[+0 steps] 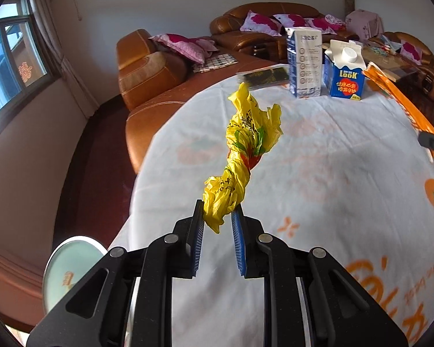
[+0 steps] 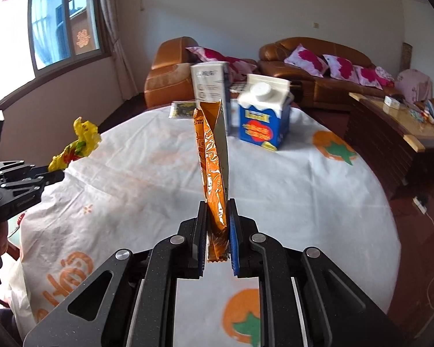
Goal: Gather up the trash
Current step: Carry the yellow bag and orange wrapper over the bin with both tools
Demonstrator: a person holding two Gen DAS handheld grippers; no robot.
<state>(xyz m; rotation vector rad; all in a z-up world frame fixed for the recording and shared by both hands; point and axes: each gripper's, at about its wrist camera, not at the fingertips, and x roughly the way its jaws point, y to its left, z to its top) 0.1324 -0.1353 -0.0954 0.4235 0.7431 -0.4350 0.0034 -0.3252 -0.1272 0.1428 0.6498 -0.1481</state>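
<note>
A crumpled, twisted yellow plastic bag (image 1: 246, 144) sticks up from my left gripper (image 1: 218, 206), which is shut on the bag's lower end above the table. From the right wrist view the same bag (image 2: 78, 144) and left gripper (image 2: 55, 175) appear at the left, over the table's edge. My right gripper (image 2: 217, 202) is shut on a long orange snack wrapper (image 2: 214, 167) that stands upright between its blue pads. In the left wrist view that wrapper (image 1: 396, 98) slants in from the right edge.
On the round table's white cloth with orange prints (image 1: 332, 173), at the far side, stand a tall white-and-blue carton (image 1: 303, 60) and a blue gable-top carton (image 1: 345, 72); a dark flat packet (image 1: 263, 76) lies beside them. Brown leather sofas (image 1: 147, 72) stand beyond, a wooden coffee table (image 2: 390, 121) at right.
</note>
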